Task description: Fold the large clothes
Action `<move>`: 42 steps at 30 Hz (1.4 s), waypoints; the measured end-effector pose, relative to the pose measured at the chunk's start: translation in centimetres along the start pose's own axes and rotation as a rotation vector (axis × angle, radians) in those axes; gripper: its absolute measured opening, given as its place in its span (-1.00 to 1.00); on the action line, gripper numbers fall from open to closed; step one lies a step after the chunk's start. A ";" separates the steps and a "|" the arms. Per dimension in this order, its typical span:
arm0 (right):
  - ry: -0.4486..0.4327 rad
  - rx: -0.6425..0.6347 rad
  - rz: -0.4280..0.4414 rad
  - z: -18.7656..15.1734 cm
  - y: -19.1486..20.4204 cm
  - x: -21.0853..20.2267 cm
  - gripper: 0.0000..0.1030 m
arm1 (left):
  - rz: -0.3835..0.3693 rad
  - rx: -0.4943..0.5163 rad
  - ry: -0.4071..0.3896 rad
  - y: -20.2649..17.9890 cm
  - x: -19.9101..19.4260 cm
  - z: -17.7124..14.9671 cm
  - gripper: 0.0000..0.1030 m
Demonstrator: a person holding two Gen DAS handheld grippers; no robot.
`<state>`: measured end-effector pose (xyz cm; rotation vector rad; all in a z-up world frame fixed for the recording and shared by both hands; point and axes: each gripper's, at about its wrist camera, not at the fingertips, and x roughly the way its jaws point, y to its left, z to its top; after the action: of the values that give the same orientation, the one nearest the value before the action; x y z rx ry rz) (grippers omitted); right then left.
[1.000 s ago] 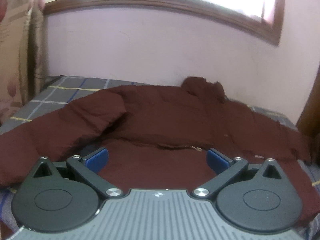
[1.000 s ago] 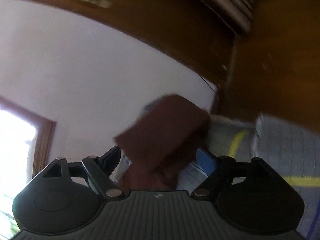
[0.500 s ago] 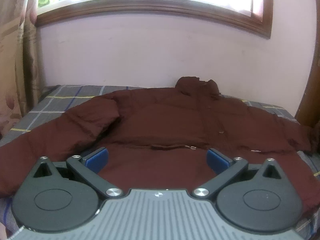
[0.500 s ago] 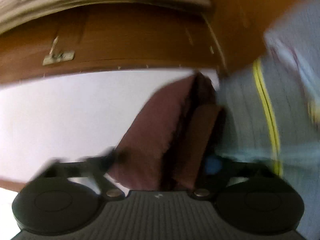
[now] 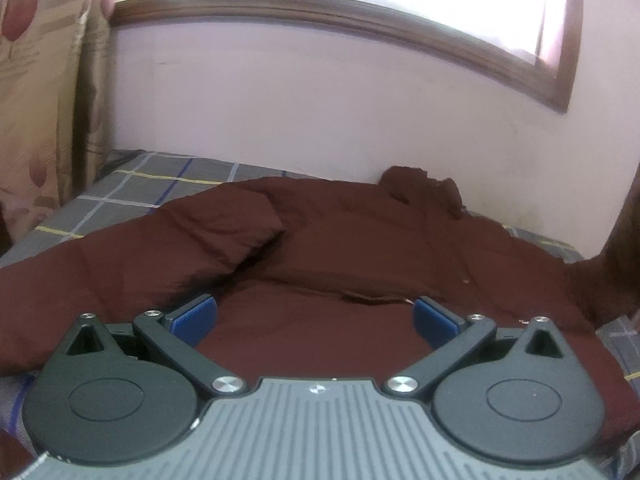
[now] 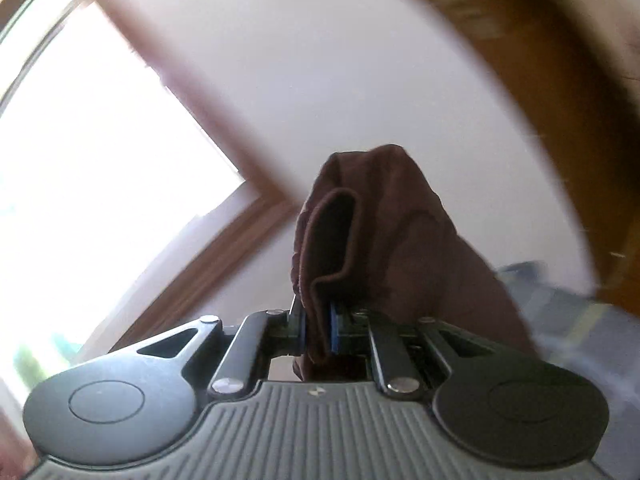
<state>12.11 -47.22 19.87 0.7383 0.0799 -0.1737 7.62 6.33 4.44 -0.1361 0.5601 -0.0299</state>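
Note:
A dark maroon padded jacket lies spread front-up on a grey checked bedspread, collar toward the far wall, its left sleeve stretched toward the near left. My left gripper is open and empty, hovering just above the jacket's lower front. My right gripper is shut on the cuff of the jacket's right sleeve and holds it lifted in the air. That raised sleeve also shows at the right edge of the left wrist view.
A pale pink wall with a wooden-framed window runs behind the bed. A patterned curtain hangs at the left. Brown wooden furniture stands to the right. The bed's right edge shows beside the sleeve.
My right gripper closed on the sleeve cuff and swung up and around with it, now facing the window. My left gripper stayed open over the jacket, only shifting its angle slightly.

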 end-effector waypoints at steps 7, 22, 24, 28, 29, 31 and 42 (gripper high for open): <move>0.263 -0.148 0.167 -8.7 13.1 8.9 -0.79 | 0.015 -0.035 -0.003 2.9 -0.2 -0.1 1.00; 0.608 -0.418 0.056 -29.1 16.9 17.4 -0.54 | 0.051 -0.132 0.039 8.2 0.6 -0.8 1.00; 0.609 -0.457 0.088 -30.8 17.5 17.6 -0.18 | 0.052 -0.139 0.045 8.5 0.6 -0.9 1.00; 0.580 -0.412 0.293 -31.9 18.1 15.6 0.68 | 0.056 -0.141 0.049 9.3 0.3 -1.2 1.00; 0.565 -0.370 0.319 -31.3 18.1 15.2 0.68 | 0.060 -0.145 0.045 9.6 0.2 -1.3 1.00; 0.578 -0.277 0.332 -30.6 17.2 14.3 0.68 | 0.069 -0.154 0.042 10.2 0.2 -1.5 1.00; 0.671 -0.368 0.302 -32.3 13.8 5.4 0.68 | 0.092 -0.468 0.059 16.4 0.2 -3.8 0.94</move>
<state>19.65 -16.02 4.46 0.4063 0.6194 0.3769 5.64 22.14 -1.07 -0.5657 0.6249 0.1882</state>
